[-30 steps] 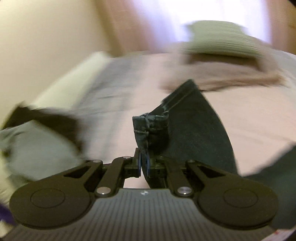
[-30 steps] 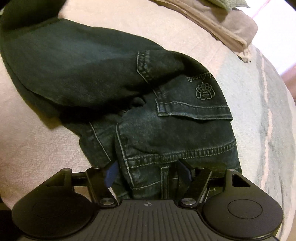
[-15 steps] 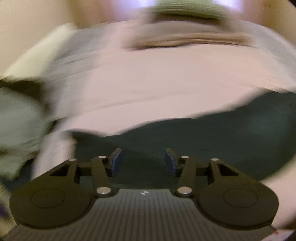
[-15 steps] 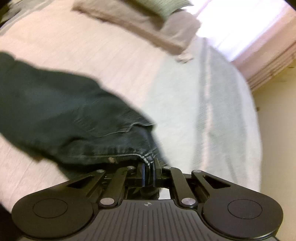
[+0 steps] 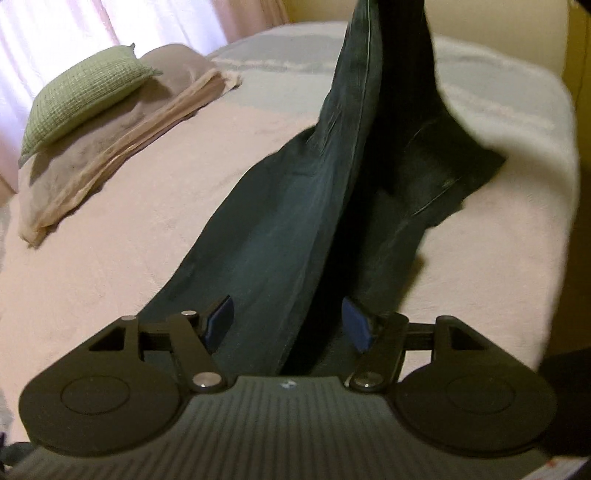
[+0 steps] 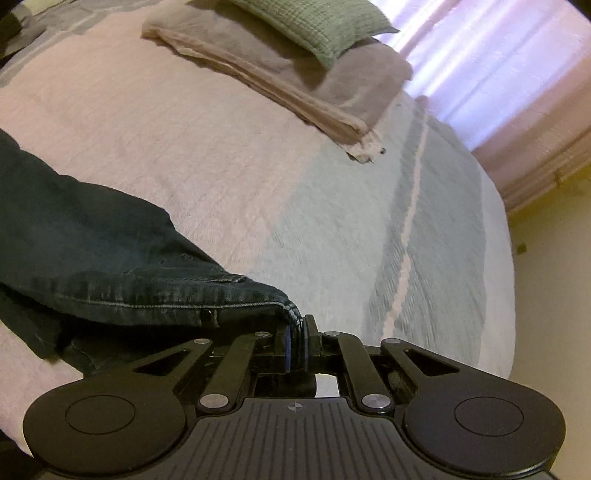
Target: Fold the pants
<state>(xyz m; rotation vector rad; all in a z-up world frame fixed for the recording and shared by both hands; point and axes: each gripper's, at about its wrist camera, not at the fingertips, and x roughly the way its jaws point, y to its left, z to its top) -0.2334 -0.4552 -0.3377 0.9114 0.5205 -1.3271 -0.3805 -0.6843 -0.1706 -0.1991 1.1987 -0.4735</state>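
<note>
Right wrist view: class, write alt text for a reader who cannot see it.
The right claw is shut on the waistband corner of dark jeans, which trail off to the left across a pink and pale blue bed cover. A green cushion rests on folded blankets beyond.

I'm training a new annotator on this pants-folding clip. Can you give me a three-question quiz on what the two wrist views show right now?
1. True or false: the left gripper is clamped on the jeans.
2. Which part of the jeans does the right gripper pinch? A) a leg hem B) the waistband corner C) a back pocket
3. Fill in: the green pillow lies on a folded ____.

Key: 1 false, its fingers are spread with the jeans between them; 2 B; 3 blanket.
</note>
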